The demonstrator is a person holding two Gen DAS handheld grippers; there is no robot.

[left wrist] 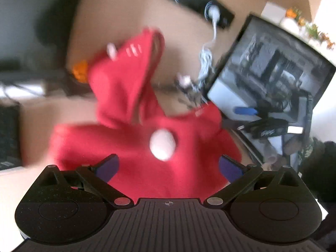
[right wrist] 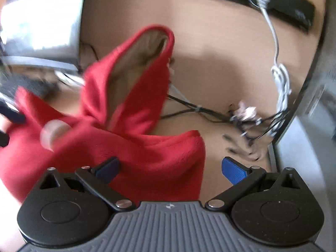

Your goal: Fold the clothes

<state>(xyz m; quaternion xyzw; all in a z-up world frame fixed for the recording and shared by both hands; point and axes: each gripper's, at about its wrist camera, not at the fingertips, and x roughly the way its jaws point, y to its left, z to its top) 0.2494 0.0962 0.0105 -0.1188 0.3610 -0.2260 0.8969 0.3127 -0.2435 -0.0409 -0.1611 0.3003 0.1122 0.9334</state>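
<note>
On the tan table (right wrist: pixel 220 48), centre to 9 o'clock in both views, lies a red hoodie (left wrist: pixel 130 151), bunched up, hood (right wrist: pixel 134 67) standing open w/ a tan lining showing in the right wrist view. Both frames are motion-blurred, so fine detail is lost.

Left gripper (left wrist: pixel 169 164): fingers spread wide apart, nothing pinched; hoodie body lies btwn and under them, a white round patch (left wrist: pixel 162 143) on the fabric just ahead at 12. Contact w/ fabric: can't tell.

Right gripper (right wrist: pixel 170 168): fingers spread apart too, empty. Its left finger (right wrist: pixel 108 168) sits over the hoodie's right edge; its right finger (right wrist: pixel 236 171) is over bare table.

Left gripper's dark finger also shows at 9 o'clock in the right wrist view, at the hoodie's far side.

At 2–3 o'clock of the hoodie: a tangle of black cables (right wrist: pixel 210 113) and a coiled white cord (right wrist: pixel 281 79) running up to a black power strip (right wrist: pixel 283 2) at 1 o'clock. A monitor (left wrist: pixel 271 71) stands at 3 o'clock in the left wrist view.
</note>
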